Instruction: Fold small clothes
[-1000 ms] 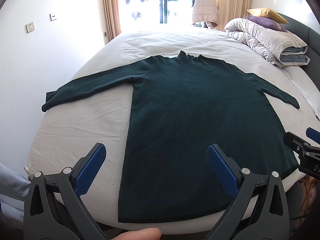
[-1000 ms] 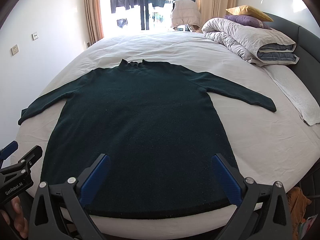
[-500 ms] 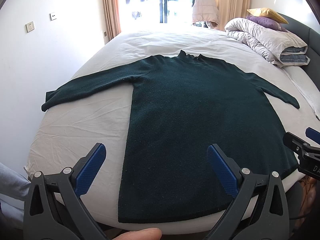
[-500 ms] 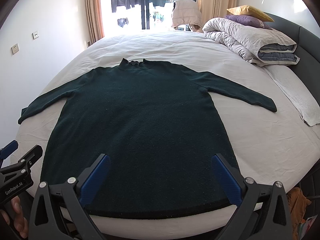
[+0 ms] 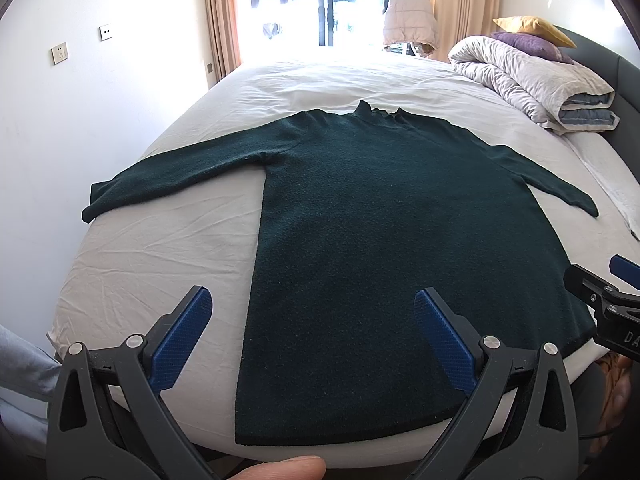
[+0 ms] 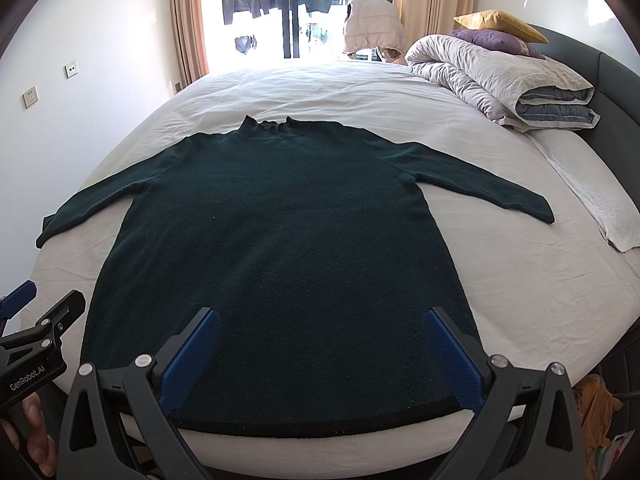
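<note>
Left wrist view: left gripper (image 5: pixel 310 340) spread wide, holding nothing, hovering over hem of dark green sweater (image 5: pixel 392 240). Right wrist view: right gripper (image 6: pixel 320 354) likewise wide open and empty, above same hem. Sweater spread flat on white bed (image 6: pixel 520 280), sleeves out to both sides, collar toward window. Rolled duvet (image 6: pixel 500 80) near headboard.

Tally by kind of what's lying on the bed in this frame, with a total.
Dark green sweater: 1
Rolled duvet: 1
Cushions, yellow and purple: 2
White towel: 1
Total: 5
</note>
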{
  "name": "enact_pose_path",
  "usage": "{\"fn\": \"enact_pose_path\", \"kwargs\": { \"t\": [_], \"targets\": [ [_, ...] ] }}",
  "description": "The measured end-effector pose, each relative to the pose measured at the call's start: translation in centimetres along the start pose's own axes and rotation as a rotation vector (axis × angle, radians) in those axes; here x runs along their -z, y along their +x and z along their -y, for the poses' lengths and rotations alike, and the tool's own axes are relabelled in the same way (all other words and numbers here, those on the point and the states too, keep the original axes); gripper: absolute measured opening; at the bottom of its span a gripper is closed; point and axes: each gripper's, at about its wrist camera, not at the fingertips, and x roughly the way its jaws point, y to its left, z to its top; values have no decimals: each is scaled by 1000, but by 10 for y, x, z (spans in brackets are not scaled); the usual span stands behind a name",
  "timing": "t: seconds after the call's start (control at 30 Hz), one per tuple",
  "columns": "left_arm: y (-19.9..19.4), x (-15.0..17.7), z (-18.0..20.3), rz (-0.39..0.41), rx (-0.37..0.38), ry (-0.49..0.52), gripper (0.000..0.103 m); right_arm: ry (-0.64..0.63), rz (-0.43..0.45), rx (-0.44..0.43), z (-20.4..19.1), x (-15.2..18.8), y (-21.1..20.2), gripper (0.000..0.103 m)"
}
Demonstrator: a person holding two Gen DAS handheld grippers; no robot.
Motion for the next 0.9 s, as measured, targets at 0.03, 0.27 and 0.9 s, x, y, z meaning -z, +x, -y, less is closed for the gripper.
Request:
{"fn": "enact_pose_path", "kwargs": {
  "t": [0.03,0.27,0.9],
  "targets": [
    [0,0,0,0,0,0,103,0,0,1,0,0,0,103],
    [1,1,0,-1,1,-1,103,0,-1,0,0,0,0,103],
    [2,5,5,-3,2,-1,103,-4,-4,0,-6,8,7,103]
  ]
}}
